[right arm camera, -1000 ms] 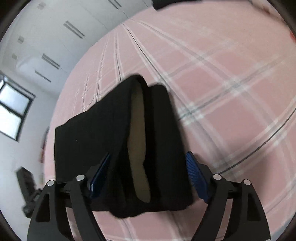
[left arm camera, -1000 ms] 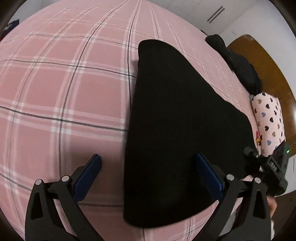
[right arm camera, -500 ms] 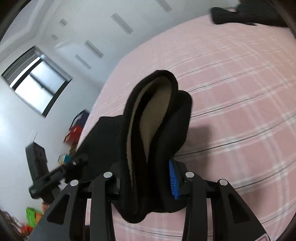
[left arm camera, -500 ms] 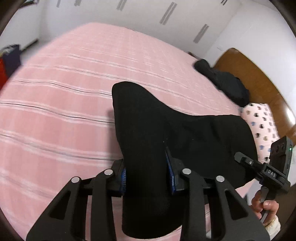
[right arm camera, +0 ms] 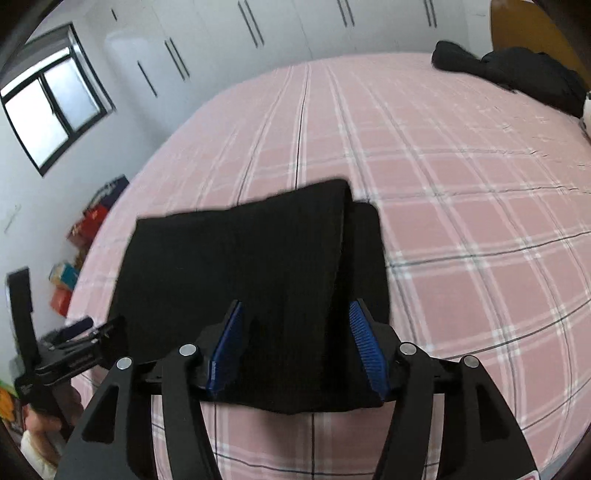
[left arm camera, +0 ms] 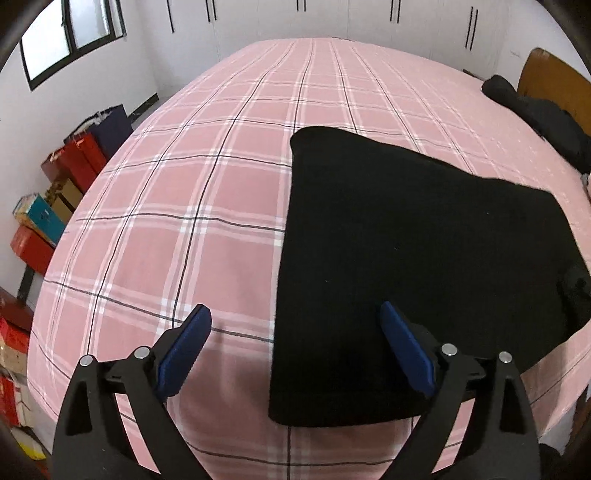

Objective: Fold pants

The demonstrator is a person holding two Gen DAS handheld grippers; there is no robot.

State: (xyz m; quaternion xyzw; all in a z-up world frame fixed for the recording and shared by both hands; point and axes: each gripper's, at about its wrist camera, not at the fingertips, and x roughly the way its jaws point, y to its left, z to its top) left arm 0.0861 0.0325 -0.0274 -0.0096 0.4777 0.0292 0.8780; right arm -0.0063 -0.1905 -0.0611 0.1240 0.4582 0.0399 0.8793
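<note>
Pink plaid bed [left arm camera: 229,192], unlabelled black pants [left arm camera: 424,258]

Pink plaid bed [left arm camera: 221,192], white wardrobe doors [left arm camera: 332,18], daylit window [left arm camera: 70,33], wooden headboard [left arm camera: 546,77], perhaps boxes [left arm camera: 40,218] along wall

1. The black pants [left arm camera: 413,266] are seen folded into a flat, roughly four-sided bundle — lying on the pink plaid bedspread, right of centre in the left wrist view.
2. In the right wrist view, stacked layers are shown along the pants' right edge — lower centre of the frame.
</note>
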